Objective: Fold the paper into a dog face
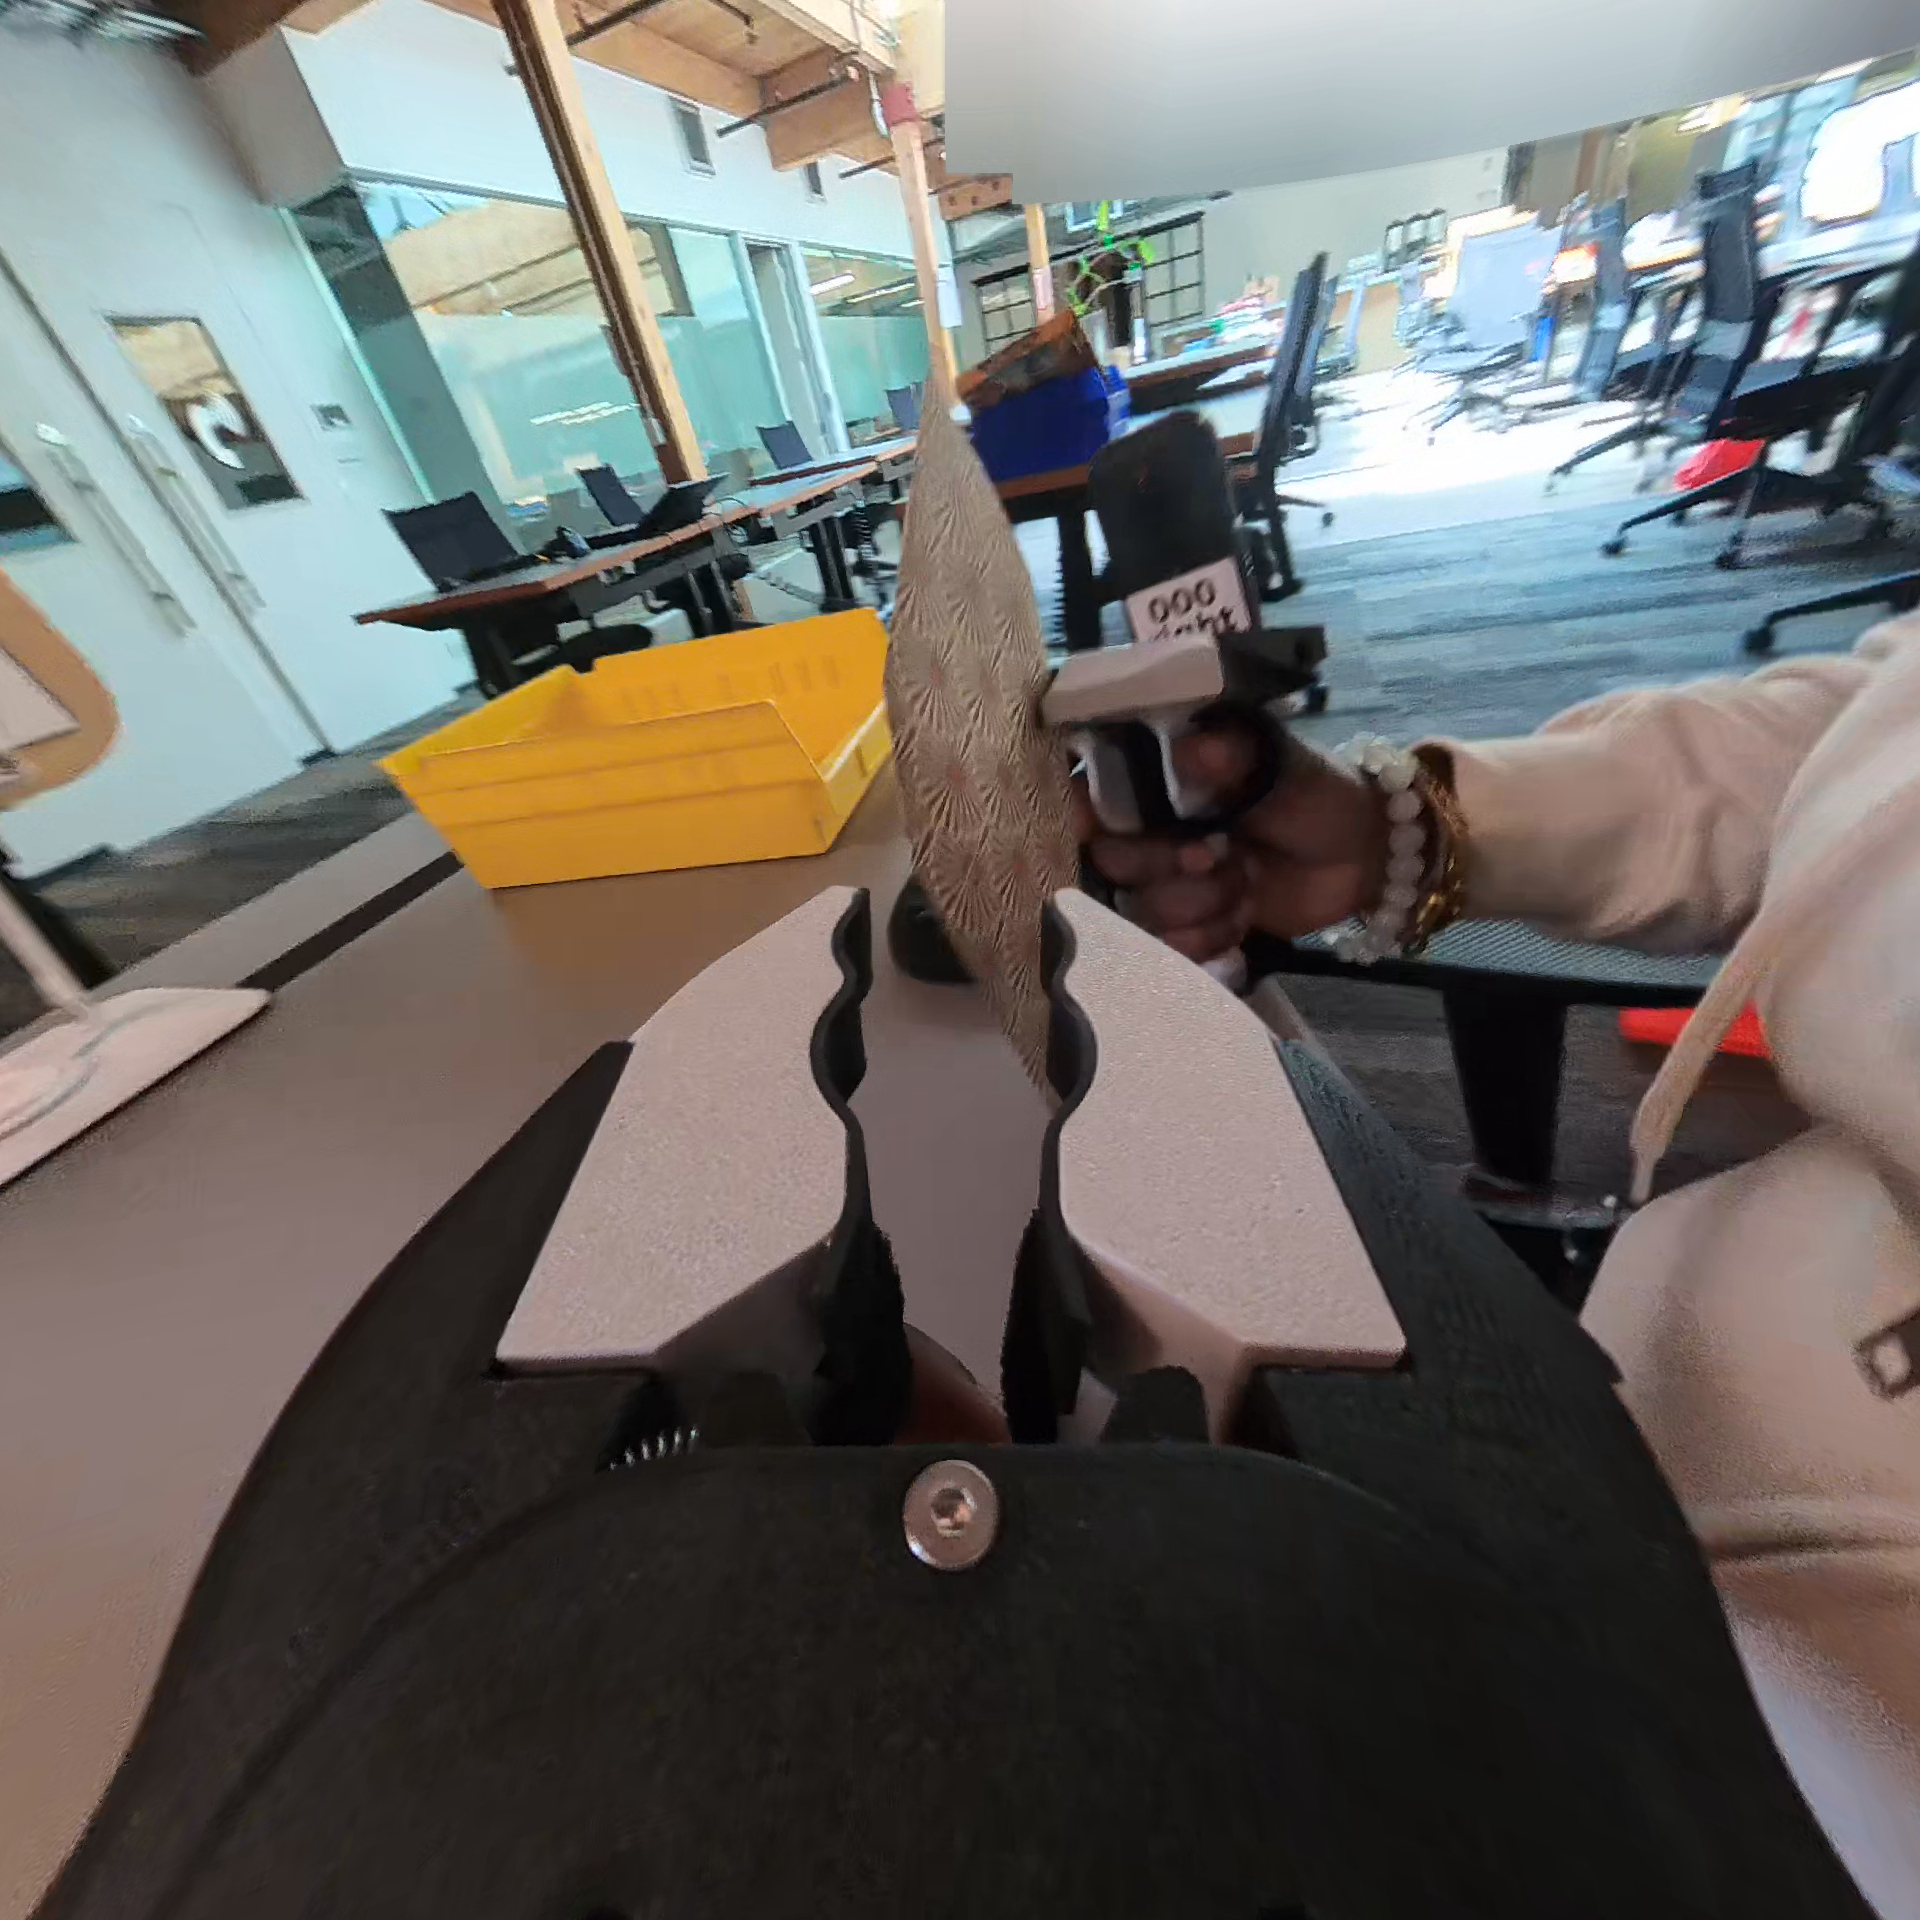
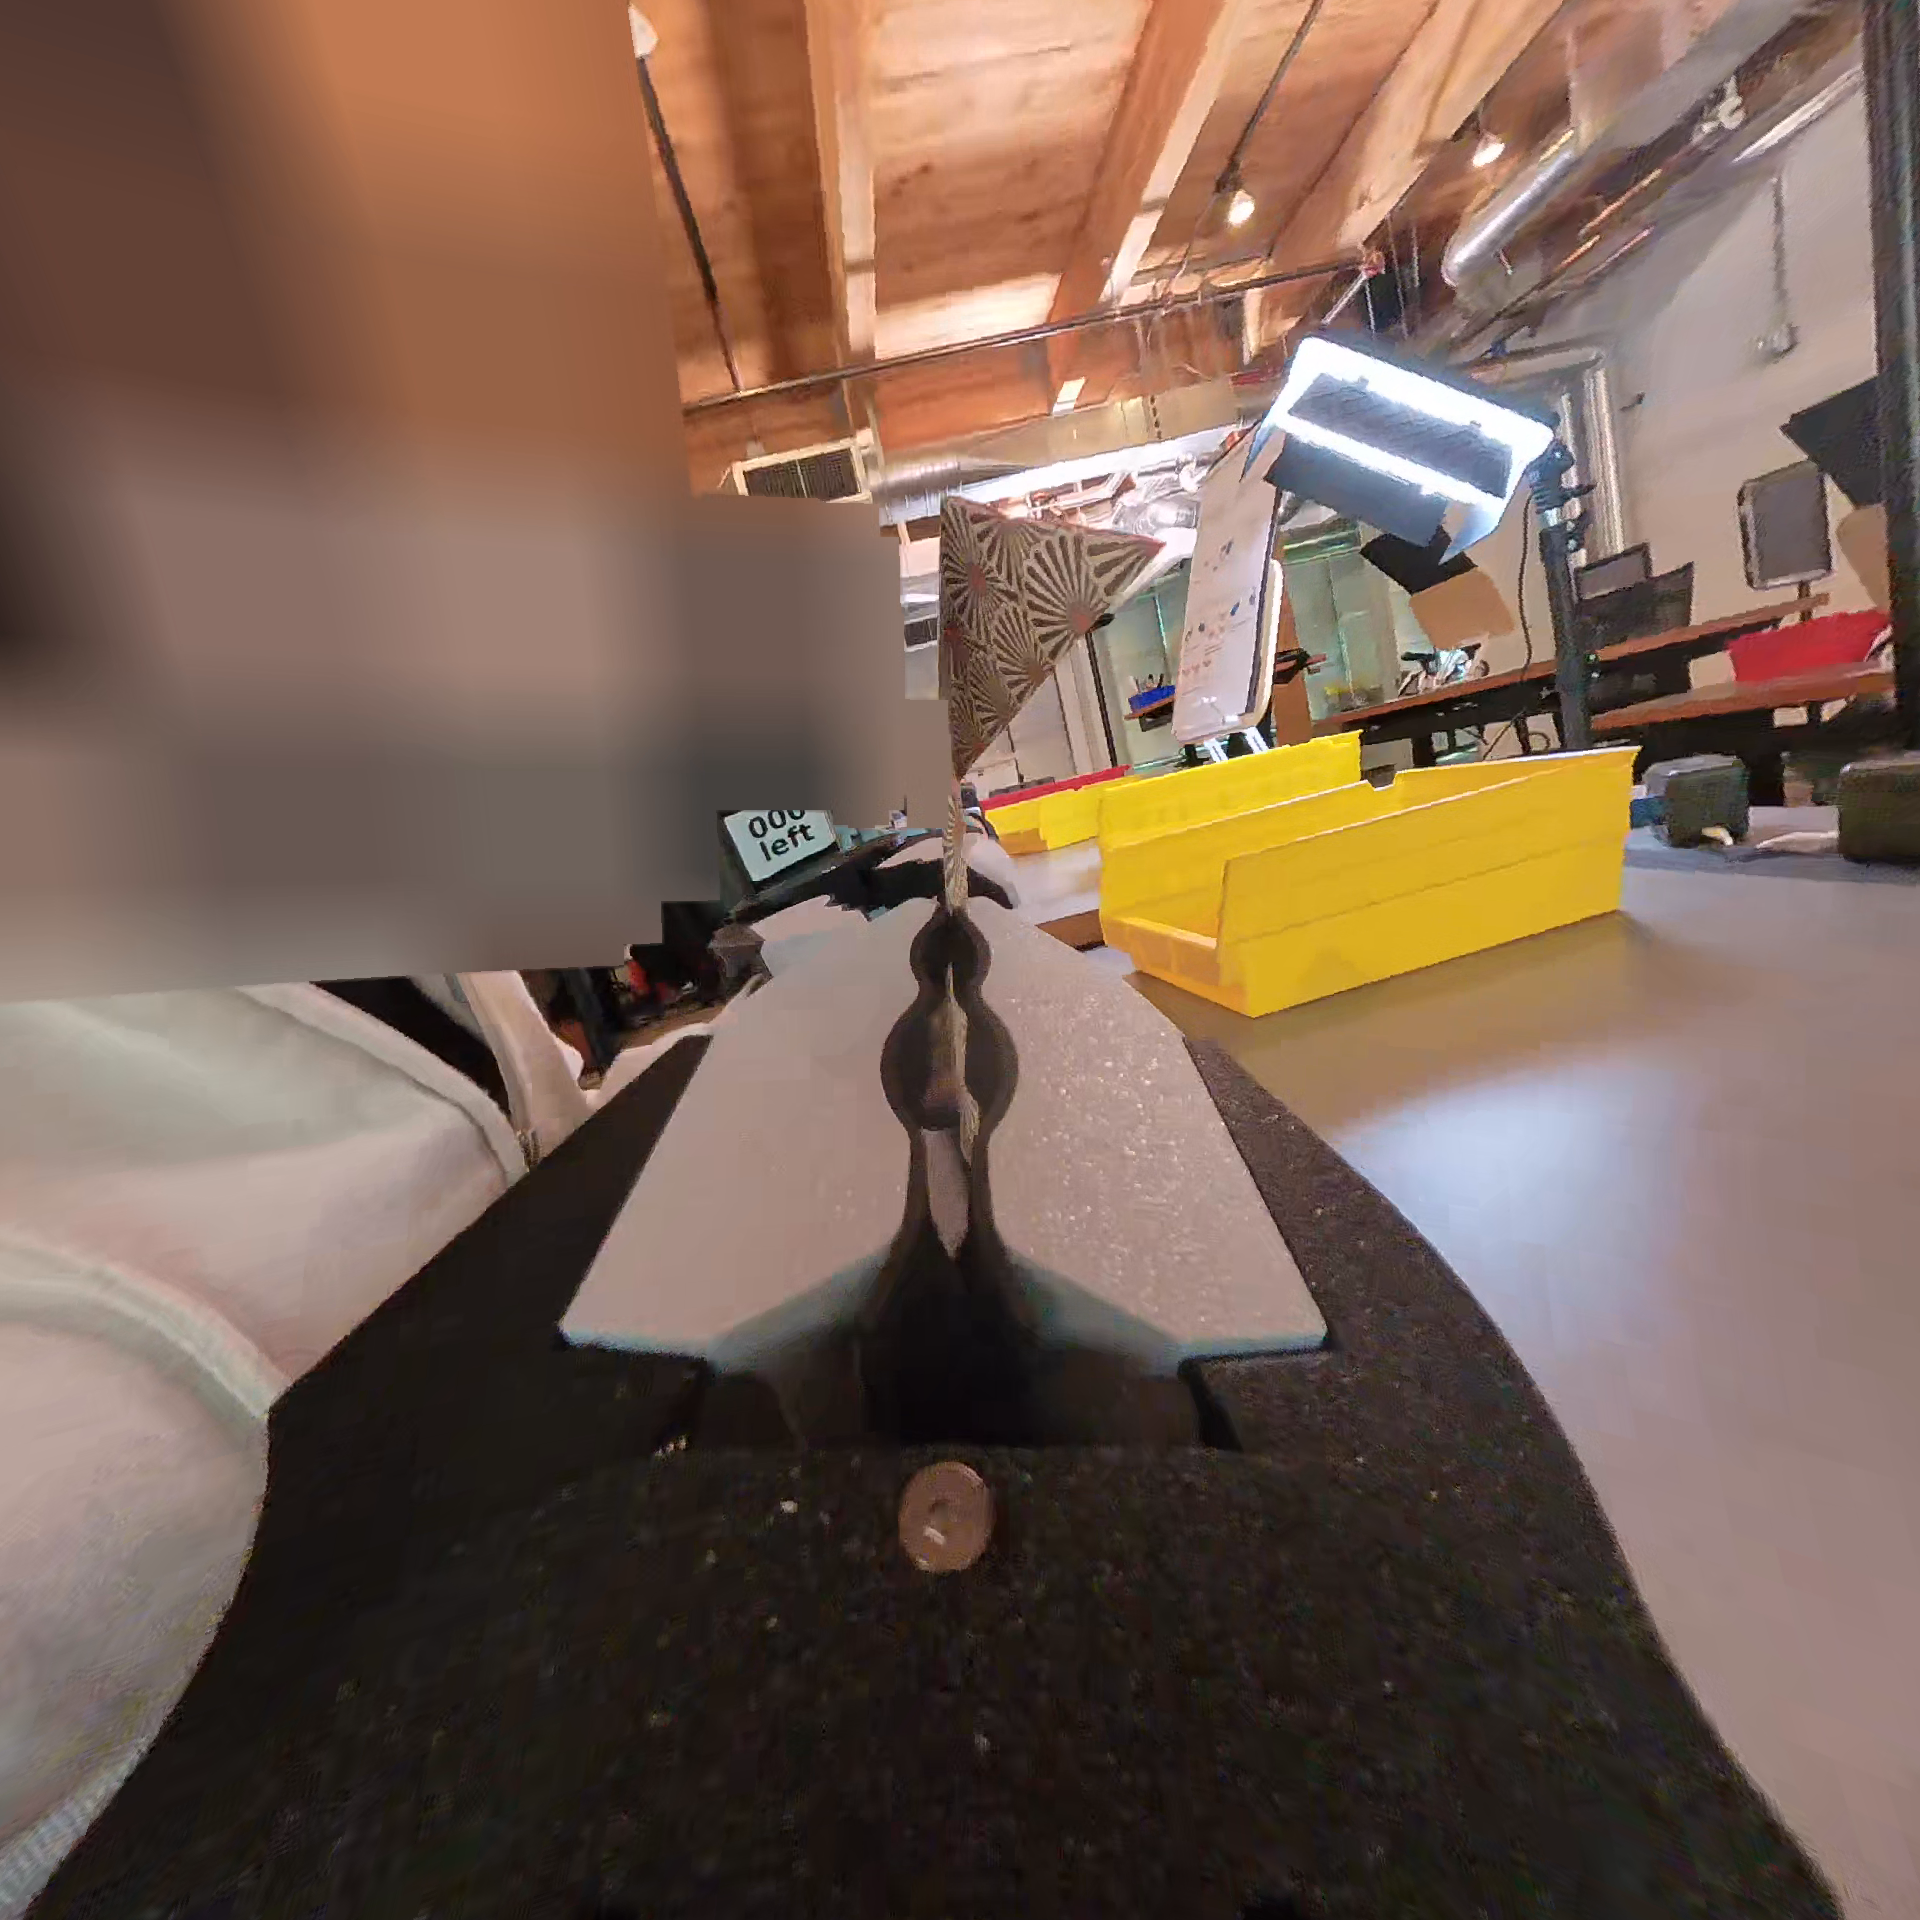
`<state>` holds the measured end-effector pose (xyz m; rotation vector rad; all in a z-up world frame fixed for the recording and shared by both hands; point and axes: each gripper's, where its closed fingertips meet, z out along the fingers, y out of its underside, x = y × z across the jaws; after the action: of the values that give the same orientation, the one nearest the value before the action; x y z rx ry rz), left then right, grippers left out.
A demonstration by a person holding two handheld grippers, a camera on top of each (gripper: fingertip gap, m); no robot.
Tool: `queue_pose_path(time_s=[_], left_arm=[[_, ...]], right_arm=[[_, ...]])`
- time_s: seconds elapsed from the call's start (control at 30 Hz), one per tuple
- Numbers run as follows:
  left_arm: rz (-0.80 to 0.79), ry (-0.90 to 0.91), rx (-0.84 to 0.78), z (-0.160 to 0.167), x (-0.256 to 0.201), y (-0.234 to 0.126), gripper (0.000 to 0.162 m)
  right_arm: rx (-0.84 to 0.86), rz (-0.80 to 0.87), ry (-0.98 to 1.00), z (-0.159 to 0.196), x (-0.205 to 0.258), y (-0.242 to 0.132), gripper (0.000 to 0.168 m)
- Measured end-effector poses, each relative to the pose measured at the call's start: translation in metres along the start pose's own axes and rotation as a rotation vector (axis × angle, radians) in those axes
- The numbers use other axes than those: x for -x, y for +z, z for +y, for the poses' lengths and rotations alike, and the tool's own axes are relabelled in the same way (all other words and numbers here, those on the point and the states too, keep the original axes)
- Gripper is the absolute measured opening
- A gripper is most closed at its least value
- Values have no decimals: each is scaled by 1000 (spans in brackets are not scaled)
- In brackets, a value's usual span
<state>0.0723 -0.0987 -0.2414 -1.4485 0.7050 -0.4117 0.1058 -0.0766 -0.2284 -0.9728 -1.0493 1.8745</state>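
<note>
The patterned brown paper (image 1: 966, 675), folded to a pointed shape, stands upright above the table (image 1: 312, 1143). In the left wrist view my right gripper (image 1: 1049, 707) is shut on the paper's right edge, with a person's hand around its handle. My left gripper (image 1: 956, 914) is open. The paper's lower tip hangs between its fingers, against the right pad (image 1: 1070, 997), and the left pad stands apart from it. In the right wrist view my right gripper (image 2: 954, 920) is shut on the paper (image 2: 1003, 613), which rises from the fingertips. The left gripper (image 2: 883, 883) shows just behind it.
A yellow bin (image 1: 644, 769) stands on the table beyond the paper; it is at the right in the right wrist view (image 2: 1382, 873), with more bins (image 2: 1226, 774) behind. A white stand base (image 1: 104, 1049) sits at the left. A person's pale sleeve (image 1: 1662, 790) fills the right.
</note>
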Motion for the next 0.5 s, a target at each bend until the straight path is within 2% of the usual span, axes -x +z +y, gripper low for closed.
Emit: queue_pose_path(time_s=[0.07, 0.13, 0.2, 0.23, 0.27, 0.3, 0.37, 0.4, 0.43, 0.47, 0.5], left_arm=[[65, -78, -5, -6, -1, 13, 24], [141, -129, -4, -6, -4, 21, 0], [195, -158, -73, -12, -4, 22, 0], [232, -187, -118, -16, -5, 21, 0], [251, -222, -149, -18, -4, 22, 0], [256, -241, -155, -18, -3, 23, 0], [226, -238, -140, -13, 4, 29, 1], [181, -238, -121, -10, 12, 30, 12], [113, -239, -90, -6, 23, 31, 31], [46, -251, -75, -4, 36, 29, 53], [-9, -298, -92, -5, 48, 25, 67]], right_arm=[[5, 3, 39, 4, -3, -1, 0], [13, 16, 39, 7, -4, -2, 0], [-5, 17, 10, 4, -4, -2, 8], [9, 27, -2, 6, -5, -1, 18], [32, 16, -23, 10, -3, 1, 16], [39, -3, -62, 10, 1, 3, 4], [15, 34, -208, 0, 1, 6, 0], [28, 88, -321, -5, -3, 6, 0], [84, 172, -470, -10, -11, 4, 0], [178, 277, -671, -14, -22, 3, 0], [295, 387, -924, -19, -33, 2, 0]])
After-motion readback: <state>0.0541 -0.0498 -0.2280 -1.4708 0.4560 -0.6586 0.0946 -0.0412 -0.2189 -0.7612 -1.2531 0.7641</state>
